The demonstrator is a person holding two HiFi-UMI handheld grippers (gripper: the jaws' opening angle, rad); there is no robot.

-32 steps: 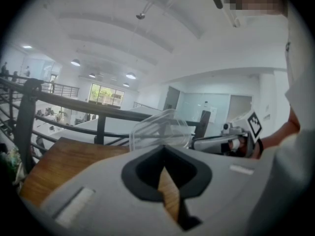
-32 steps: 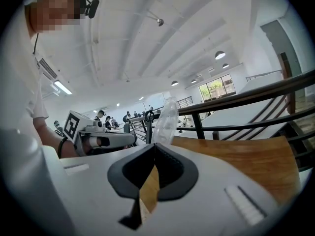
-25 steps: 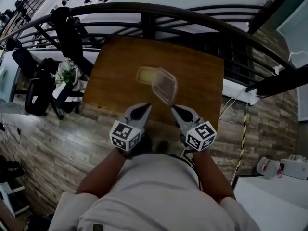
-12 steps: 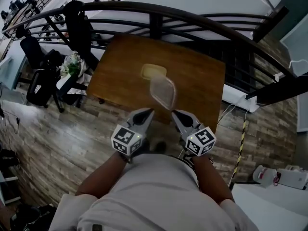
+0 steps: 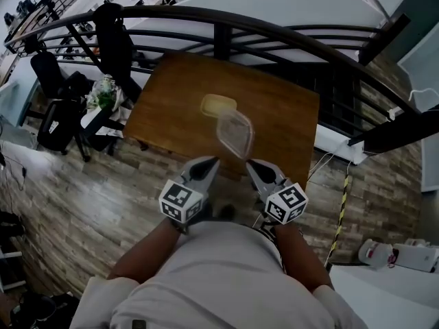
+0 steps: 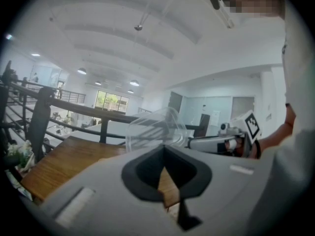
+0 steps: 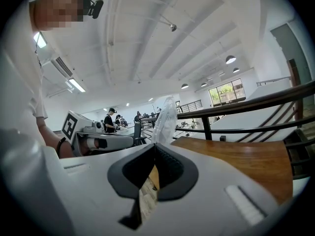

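The clear plastic container (image 5: 235,132) was held up above the wooden worktop (image 5: 288,122), in the gap ahead of the two tools and closer to the right one. In the right gripper view it (image 7: 165,119) rose straight up from the tip of the right tool (image 7: 155,146), whose jaws were closed on its lower rim. The left tool (image 6: 164,149) had its jaws drawn together to a point with nothing seen between them. The container (image 6: 155,129) stood just beyond that tip, and the right tool reached in to its right edge.

From the head view, the container's long axis ran away from the right tool (image 5: 252,164), leaning a little to the left. Its far end pointed toward a pale yellow tub (image 5: 218,104) resting on the worktop. It stood on edge: the right gripper view saw it thin and upright, while its broad face was turned to the left tool (image 5: 208,163). Container and tub were apart, the tub lying beyond it near the dark railing (image 5: 274,29).
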